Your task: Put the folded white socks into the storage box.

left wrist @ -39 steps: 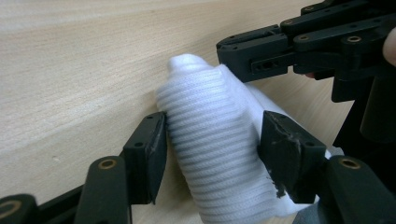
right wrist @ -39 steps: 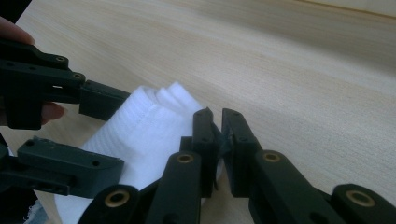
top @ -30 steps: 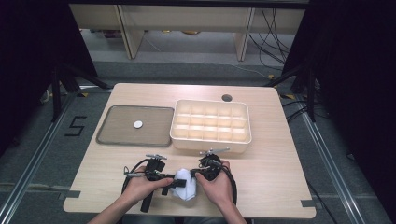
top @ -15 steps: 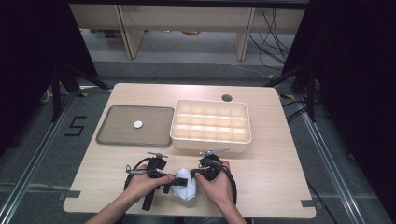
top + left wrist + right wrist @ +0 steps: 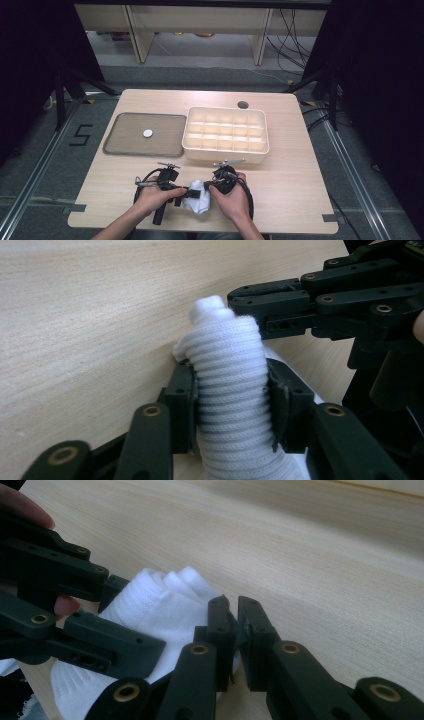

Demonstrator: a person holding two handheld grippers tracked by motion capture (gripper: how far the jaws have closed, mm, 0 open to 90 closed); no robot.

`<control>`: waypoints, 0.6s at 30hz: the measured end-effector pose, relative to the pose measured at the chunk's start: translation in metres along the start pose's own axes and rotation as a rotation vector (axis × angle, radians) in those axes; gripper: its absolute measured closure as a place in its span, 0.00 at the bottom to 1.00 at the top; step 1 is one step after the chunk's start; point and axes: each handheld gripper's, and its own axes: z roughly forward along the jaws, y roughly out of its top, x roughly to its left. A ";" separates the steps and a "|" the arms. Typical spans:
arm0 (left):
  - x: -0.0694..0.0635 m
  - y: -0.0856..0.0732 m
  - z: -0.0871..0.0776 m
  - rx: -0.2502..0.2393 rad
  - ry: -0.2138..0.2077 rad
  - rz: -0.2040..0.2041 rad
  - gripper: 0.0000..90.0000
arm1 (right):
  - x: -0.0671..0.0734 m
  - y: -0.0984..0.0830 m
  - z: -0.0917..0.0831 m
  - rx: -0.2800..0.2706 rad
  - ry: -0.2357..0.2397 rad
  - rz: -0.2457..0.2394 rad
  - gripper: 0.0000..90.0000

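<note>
A white ribbed sock (image 5: 197, 201) lies bunched near the table's front edge, between the two hands. My left gripper (image 5: 182, 192) is shut on it: in the left gripper view its jaws squeeze the sock (image 5: 230, 390) around the middle, and the gripper (image 5: 230, 385) points along the table. My right gripper (image 5: 210, 188) comes in from the right, its jaws drawn together. In the right gripper view that gripper (image 5: 235, 611) shows no cloth between its pads. The sock (image 5: 165, 605) sits just left of them. The right gripper's tips (image 5: 250, 310) touch the sock's top.
A flat grey tray (image 5: 125, 147) at the left holds a small white round piece (image 5: 148, 133). A cream box (image 5: 225, 152) with several compartments stands at the middle, beyond the grippers. A cable hole (image 5: 243, 105) sits near the table's far edge.
</note>
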 end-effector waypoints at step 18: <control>-0.008 -0.009 -0.004 -0.080 -0.021 0.129 0.78 | -0.002 0.000 -0.010 -0.011 0.003 -0.013 0.84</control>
